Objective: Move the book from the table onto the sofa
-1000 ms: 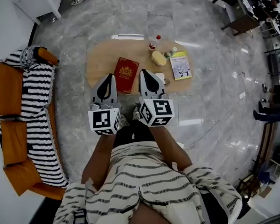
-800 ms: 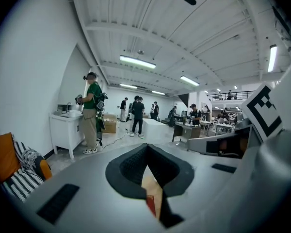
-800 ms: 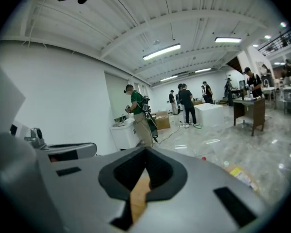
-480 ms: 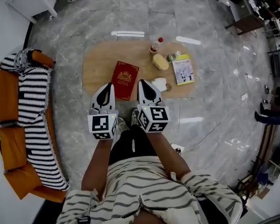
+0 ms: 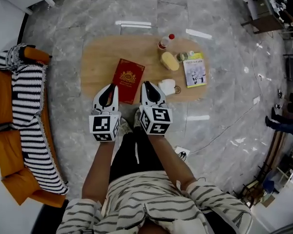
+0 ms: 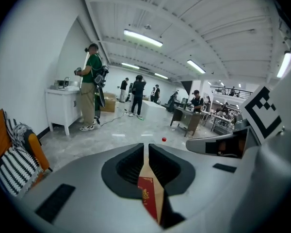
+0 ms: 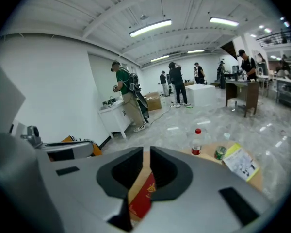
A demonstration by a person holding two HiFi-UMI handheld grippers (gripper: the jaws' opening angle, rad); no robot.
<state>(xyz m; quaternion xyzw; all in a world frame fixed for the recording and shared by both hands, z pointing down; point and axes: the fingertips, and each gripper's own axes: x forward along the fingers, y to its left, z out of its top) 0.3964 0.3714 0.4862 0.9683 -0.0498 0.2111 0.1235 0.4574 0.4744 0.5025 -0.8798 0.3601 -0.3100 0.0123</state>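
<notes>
The biggest thing is the sofa (image 5: 19, 130). It sits well apart from the table (image 5: 95, 62), out at 9 o'clock, with hard floor in between. We think that is a long carry. If we hold the book badly, it could slip and drop on the floor.

The red book (image 5: 128, 79) is not on the sofa yet. It lies flat on the wood table, toward 8 o'clock from the table's middle, close to the near edge. Nothing has hold of it.

Our left gripper (image 5: 111, 86) hangs at 7 o'clock from the book, and our right gripper (image 5: 146, 84) at 4 o'clock. Both are pinched shut, with only a thin slit left. They hold nothing. We just see the red cover through each slit, lying farther off.

Here is what could go wrong. Shut jaws cannot grab. If we go in like this, we think we only shove the book toward 12 o'clock. A flat book is also hard to get under, so one jaw may scrape the table and the cover may bend.

The white cup (image 5: 167, 87) stands at 2 o'clock from our right gripper, just beside it. A wide swing could knock it. The bottle (image 5: 165, 42) at 1 o'clock from the book is tall and could tip if the book slides into it.
</notes>
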